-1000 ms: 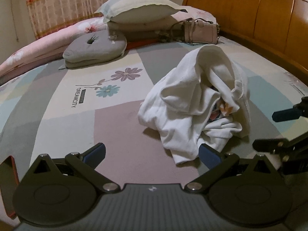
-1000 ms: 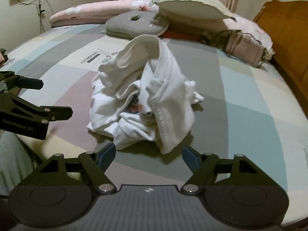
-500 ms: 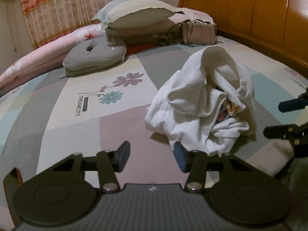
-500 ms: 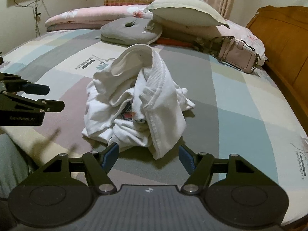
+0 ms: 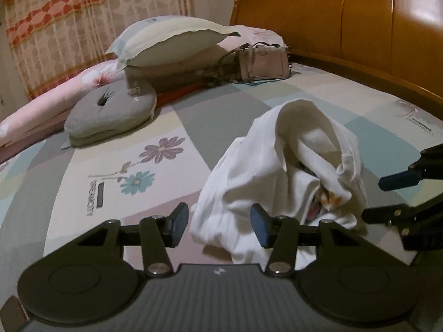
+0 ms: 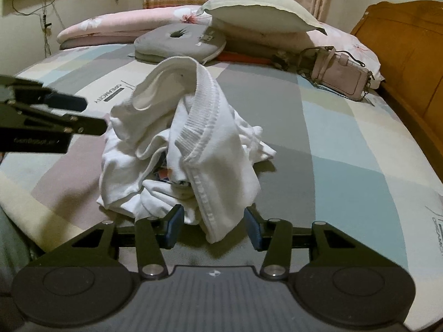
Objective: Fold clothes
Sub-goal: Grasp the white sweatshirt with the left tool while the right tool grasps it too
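White garment (image 6: 182,149) crumpled on bed (image 6: 346,171), just ahead of both tools, left tool (image 5: 220,225) apart, right tool (image 6: 213,228) closing, nothing clamped.

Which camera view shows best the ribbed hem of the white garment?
The right wrist view. There the ribbed hem faces the camera and runs down the front of the white garment. In the left wrist view the white garment shows smooth folds; its ribbing is hard to make out.

One garment (image 5: 279,171), three pillows (image 5: 171,41), one handbag (image 5: 263,62)
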`<move>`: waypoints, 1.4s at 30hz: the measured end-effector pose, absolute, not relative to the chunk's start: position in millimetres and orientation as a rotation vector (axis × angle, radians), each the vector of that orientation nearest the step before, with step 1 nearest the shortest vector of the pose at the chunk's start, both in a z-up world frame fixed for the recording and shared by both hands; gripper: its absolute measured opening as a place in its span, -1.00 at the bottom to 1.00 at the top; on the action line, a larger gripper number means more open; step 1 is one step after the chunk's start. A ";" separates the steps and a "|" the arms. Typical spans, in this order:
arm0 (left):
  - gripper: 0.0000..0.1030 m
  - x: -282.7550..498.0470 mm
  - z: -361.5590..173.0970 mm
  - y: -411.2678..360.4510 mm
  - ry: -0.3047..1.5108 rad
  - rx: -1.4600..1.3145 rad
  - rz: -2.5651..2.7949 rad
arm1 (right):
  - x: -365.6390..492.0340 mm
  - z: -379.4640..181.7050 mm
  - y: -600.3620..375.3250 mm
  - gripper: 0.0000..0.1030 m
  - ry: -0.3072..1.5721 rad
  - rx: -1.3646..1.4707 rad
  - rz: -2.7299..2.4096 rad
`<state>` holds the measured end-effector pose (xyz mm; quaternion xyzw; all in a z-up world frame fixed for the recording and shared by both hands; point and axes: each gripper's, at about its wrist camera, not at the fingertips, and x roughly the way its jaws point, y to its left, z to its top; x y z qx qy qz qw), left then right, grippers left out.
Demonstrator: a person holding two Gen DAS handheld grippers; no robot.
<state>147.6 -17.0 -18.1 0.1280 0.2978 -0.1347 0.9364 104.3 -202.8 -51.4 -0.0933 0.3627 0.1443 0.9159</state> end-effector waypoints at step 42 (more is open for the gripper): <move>-0.93 354.8 4.5 1.3 0.657 0.322 -0.249 | 341.0 -22.1 -252.7 -0.91 0.727 -0.256 0.237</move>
